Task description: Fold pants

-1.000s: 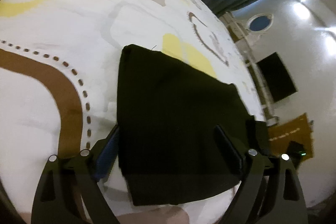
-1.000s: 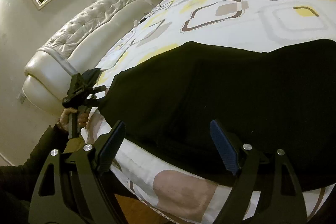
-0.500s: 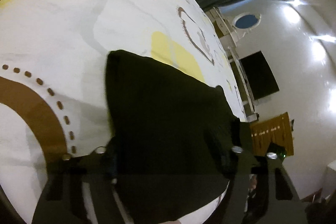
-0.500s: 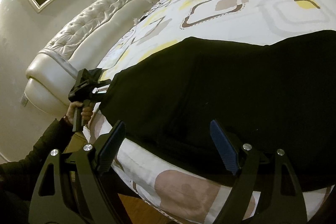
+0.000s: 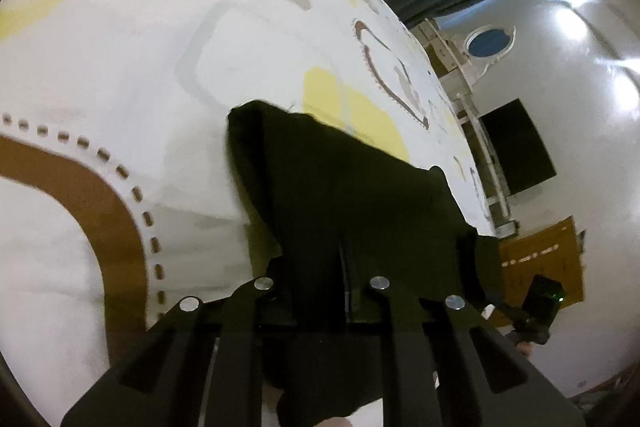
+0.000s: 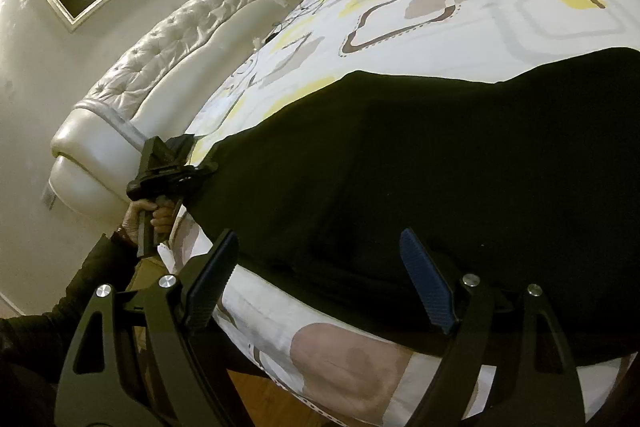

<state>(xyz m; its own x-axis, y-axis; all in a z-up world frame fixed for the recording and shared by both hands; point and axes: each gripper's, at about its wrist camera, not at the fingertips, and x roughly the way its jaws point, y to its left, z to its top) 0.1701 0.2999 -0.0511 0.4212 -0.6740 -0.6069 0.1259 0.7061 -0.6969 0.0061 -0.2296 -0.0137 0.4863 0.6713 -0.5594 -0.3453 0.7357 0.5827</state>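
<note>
Left wrist view: your left hand-held gripper [image 5: 344,267] has just been closing, and its jaws now stand pinched together on the near end of the black pants [image 5: 340,187], with the cloth bunched between them. The pants run away from the fingers across the patterned bed [image 5: 120,67], their far edge lying flat ahead of the gripper. The other hand-held gripper shows small at the lower right, beside the pants' far side. You are at the grasp step of a fold: one end is secured, the other not yet.

Right wrist view: your right hand-held gripper [image 6: 320,283] stands wide, nothing between its pads, with the pants [image 6: 440,167] spread directly ahead of it and their near hem lying at the bed's [image 6: 480,19] edge just past the fingertips. Off to its left, the left hand-held gripper [image 6: 200,169] bites the pants' corner, with your hand [image 6: 150,217] below it.

Next, you likely need to push the right gripper forward onto the hem in front of it and close on both layers. Then lift both ends together and level, so the cloth folds over evenly rather than dragging.
</note>
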